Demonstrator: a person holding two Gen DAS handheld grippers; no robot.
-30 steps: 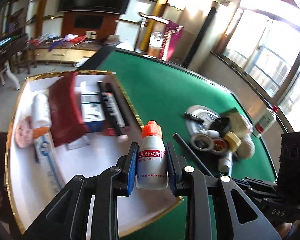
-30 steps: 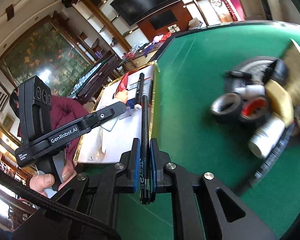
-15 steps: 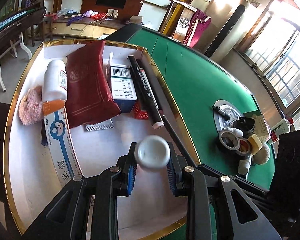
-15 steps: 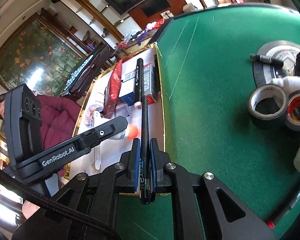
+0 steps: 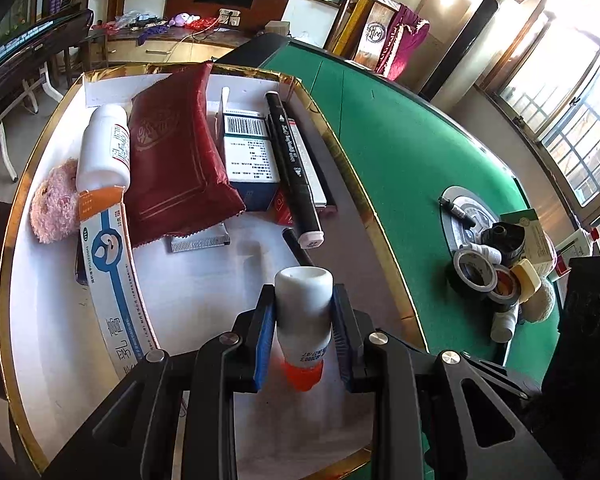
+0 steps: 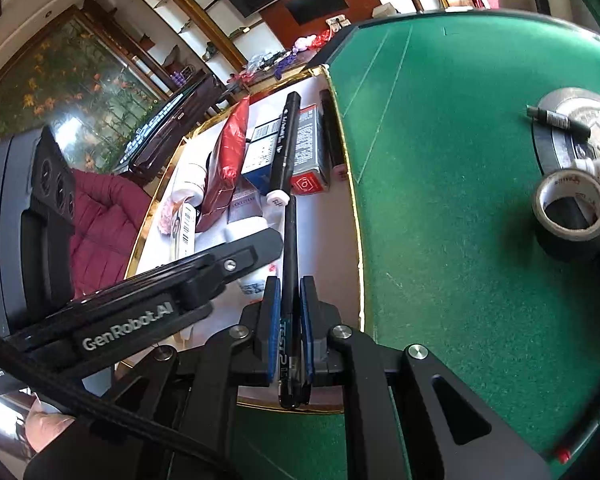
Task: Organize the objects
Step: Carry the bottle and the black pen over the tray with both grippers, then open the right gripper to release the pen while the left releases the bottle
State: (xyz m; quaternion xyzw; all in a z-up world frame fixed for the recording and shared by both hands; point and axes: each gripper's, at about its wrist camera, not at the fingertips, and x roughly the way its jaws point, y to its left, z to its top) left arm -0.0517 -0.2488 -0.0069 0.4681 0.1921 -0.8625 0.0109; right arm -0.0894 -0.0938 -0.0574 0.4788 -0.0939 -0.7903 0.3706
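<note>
My left gripper (image 5: 304, 297) is shut on a small white bottle (image 5: 304, 312), held low over the white, gold-rimmed tray (image 5: 382, 236). The bottle's flat base points away from the camera and its orange cap (image 5: 303, 374) points back toward it. My right gripper (image 6: 290, 285) is shut on a thin black pen (image 6: 289, 236). The pen reaches out over the tray's near right part, and its tip (image 5: 298, 246) shows just beyond the bottle. In the right wrist view a left gripper finger (image 6: 240, 252) crosses in front of the bottle (image 6: 256, 278).
The tray holds a red pouch (image 5: 176, 160), a white bottle (image 5: 104, 148), a pink fluffy ball (image 5: 54, 208), a long blue-and-white box (image 5: 112, 280), a medicine box (image 5: 248, 152) and a black marker (image 5: 296, 168). Tape rolls (image 5: 476, 268) and other items are piled on the green table (image 5: 400, 140).
The left gripper tipped down over the tray and rolled; the bottle went from upright, cap up, to cap toward the camera. The right gripper carried the pen left, over the tray.
</note>
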